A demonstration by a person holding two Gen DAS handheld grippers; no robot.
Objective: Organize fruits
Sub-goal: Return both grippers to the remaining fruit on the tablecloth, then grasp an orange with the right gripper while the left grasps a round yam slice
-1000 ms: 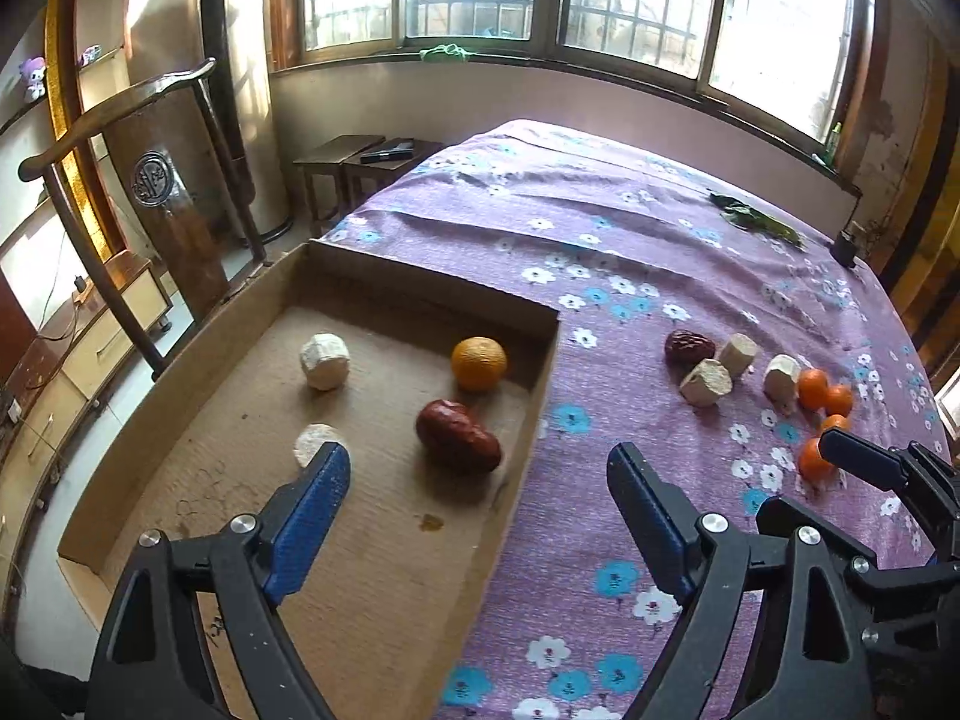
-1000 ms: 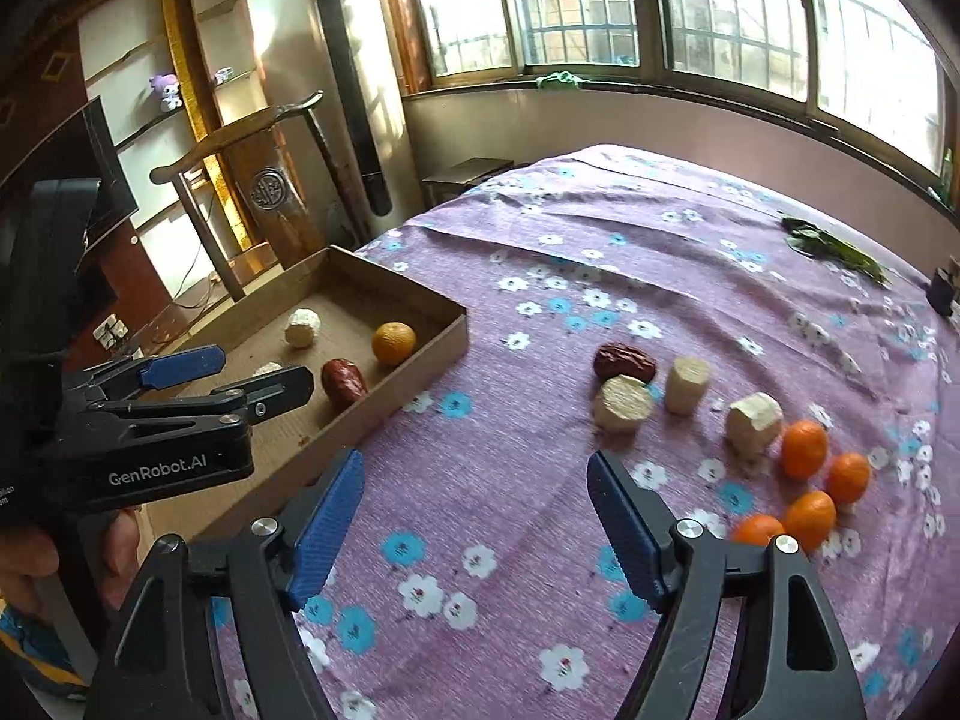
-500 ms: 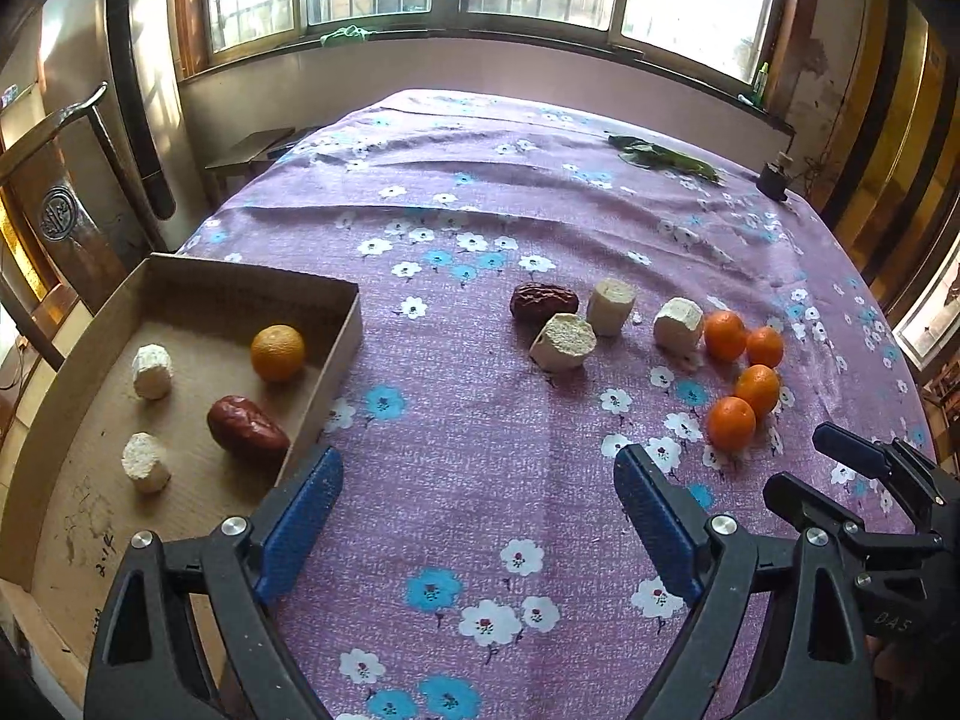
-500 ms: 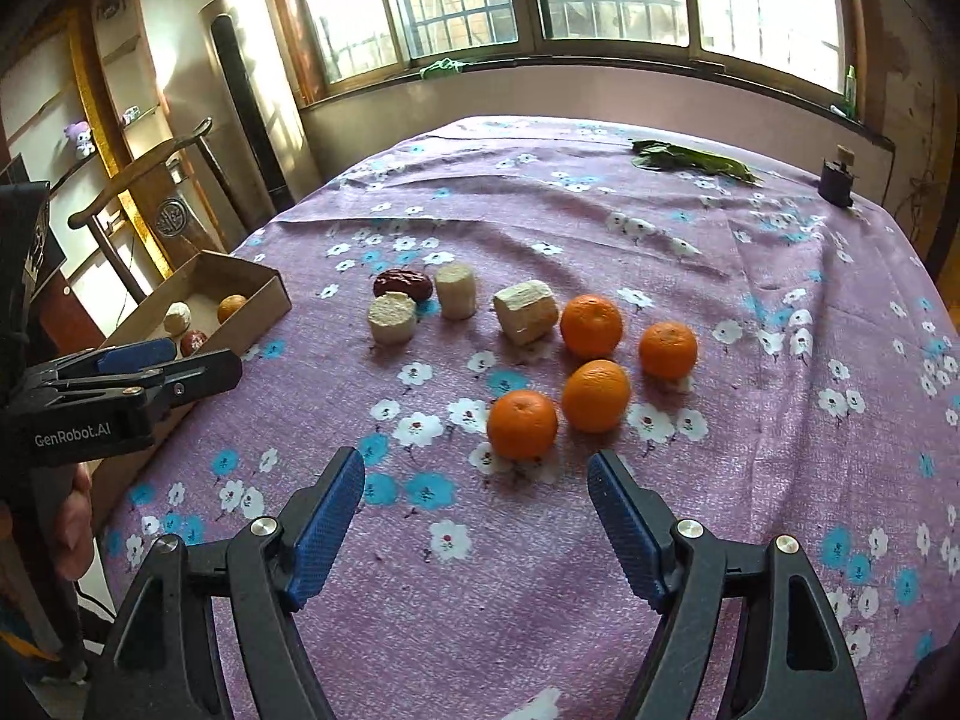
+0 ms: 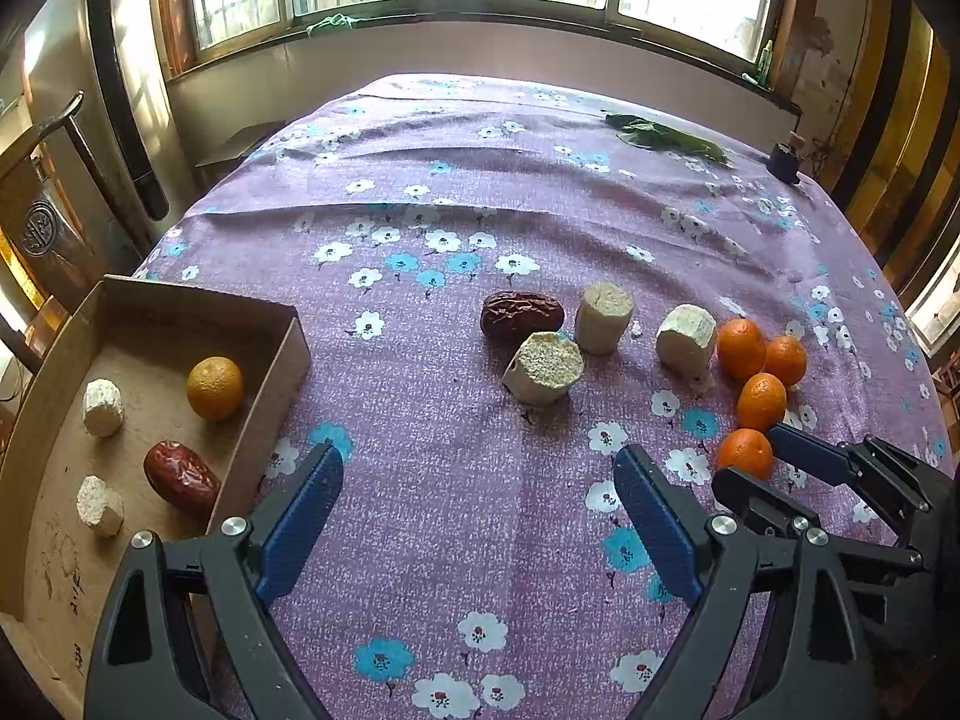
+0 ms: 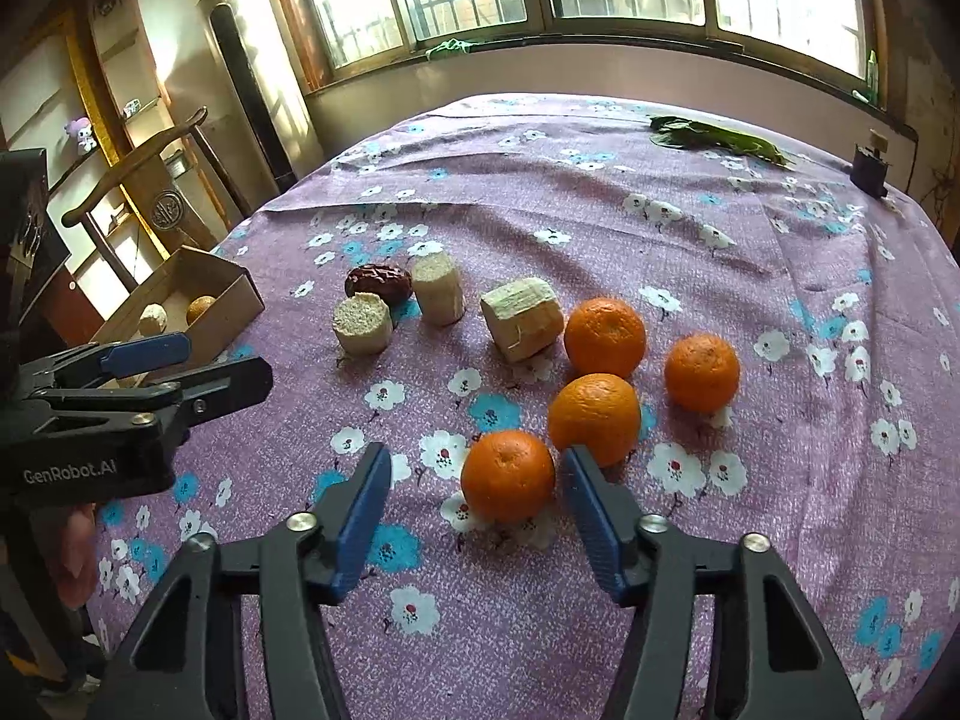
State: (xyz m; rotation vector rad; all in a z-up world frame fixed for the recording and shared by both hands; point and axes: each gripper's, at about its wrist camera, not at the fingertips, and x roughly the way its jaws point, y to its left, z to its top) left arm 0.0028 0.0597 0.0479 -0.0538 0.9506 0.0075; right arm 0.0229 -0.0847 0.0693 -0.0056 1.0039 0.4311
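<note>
A cardboard box [image 5: 273, 384] at the table's left holds an orange [image 5: 214, 387], a red date [image 5: 181, 476] and two pale cane pieces. On the purple cloth lie a red date [image 6: 378, 282], three pale cane pieces [image 6: 522, 318] and several oranges. My right gripper [image 6: 477, 474] is open, its blue fingers on either side of the nearest orange [image 6: 507, 474], apart from it. My left gripper [image 5: 477, 504] is open and empty above the cloth, right of the box; it also shows in the right wrist view [image 6: 150, 360].
Green leaves [image 6: 714, 138] and a small dark bottle [image 6: 870, 165] lie at the table's far right. A wooden chair [image 6: 150, 180] stands left of the table, windows behind. The table edge curves close on the right.
My right gripper has moved forward and down so the nearest orange sits between its fingers, and its jaws have narrowed. My left gripper has drifted slightly and stays open.
</note>
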